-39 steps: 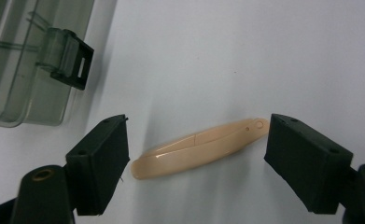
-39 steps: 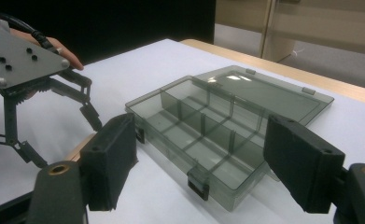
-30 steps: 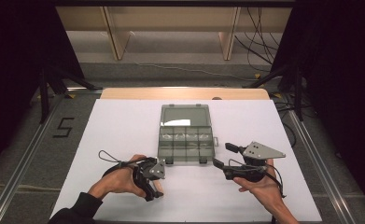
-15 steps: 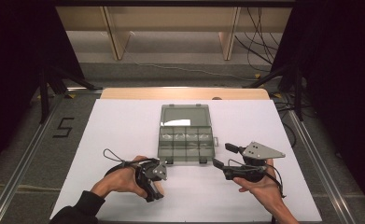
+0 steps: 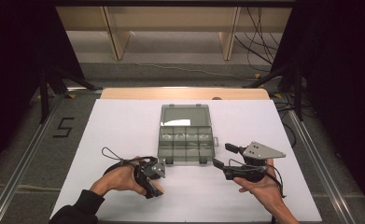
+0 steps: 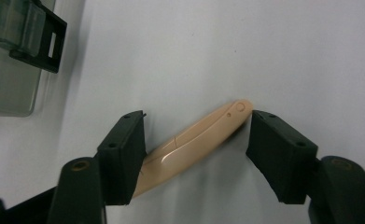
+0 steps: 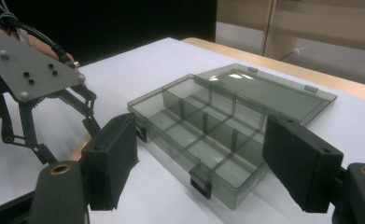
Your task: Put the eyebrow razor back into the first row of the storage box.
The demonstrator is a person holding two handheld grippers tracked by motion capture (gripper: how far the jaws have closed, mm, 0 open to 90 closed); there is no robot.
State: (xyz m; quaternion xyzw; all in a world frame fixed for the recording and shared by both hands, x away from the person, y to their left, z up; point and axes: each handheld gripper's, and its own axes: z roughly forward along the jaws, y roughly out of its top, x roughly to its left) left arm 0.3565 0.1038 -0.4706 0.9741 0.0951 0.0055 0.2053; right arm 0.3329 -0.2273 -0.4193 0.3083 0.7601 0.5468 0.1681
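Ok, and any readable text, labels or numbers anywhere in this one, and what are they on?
"5": a black numeral marked on the grey floor left of the table.
Nothing else readable: the organiser box, the beige piece and both grippers carry no legible text.

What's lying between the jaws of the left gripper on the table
A slim beige plastic piece lies slantwise on the white table inside the left gripper, whose jaws have just been closing. Its lower end is hidden behind one jaw.

Open smoky-grey clear plastic compartment box (image 5: 186, 136) sits mid-table, lid laid flat behind it, walls low. White table sheet (image 5: 124, 126) is bare to its left, right and front; slim beige plastic stick (image 6: 196, 140) lies front-left.
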